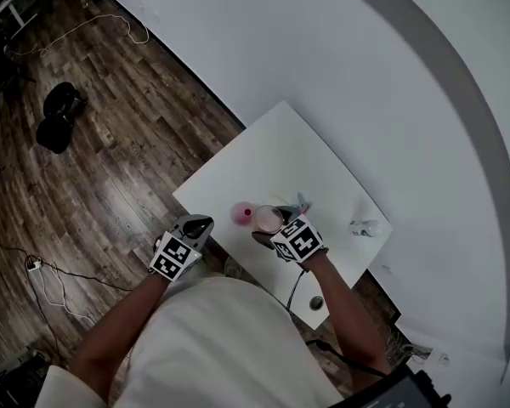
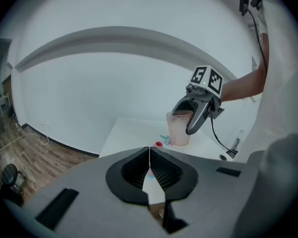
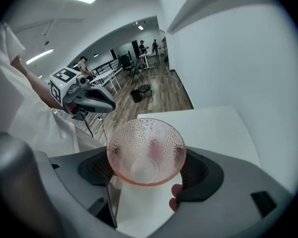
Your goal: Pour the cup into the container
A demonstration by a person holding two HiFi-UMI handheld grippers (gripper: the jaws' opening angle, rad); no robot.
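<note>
A pink, dimpled, see-through cup (image 2: 180,127) stands upright over the white table (image 2: 129,133), with my right gripper (image 2: 194,117) shut on it. In the right gripper view the cup (image 3: 146,151) sits between the jaws of the right gripper (image 3: 149,170), and I look down into it; it looks empty. In the head view the cup (image 1: 268,219) is near the table's front edge, with a pink round patch (image 1: 240,215) just left of it. My left gripper (image 1: 201,225) hovers off the table's front-left edge. This left gripper (image 2: 149,151) is shut on nothing.
A small red piece (image 2: 159,144) and a teal piece (image 2: 165,139) lie on the table by the cup's base. A small clear object (image 1: 365,227) lies near the right corner. A cable (image 1: 293,287) hangs from the right gripper. Wooden floor (image 1: 110,160) lies to the left.
</note>
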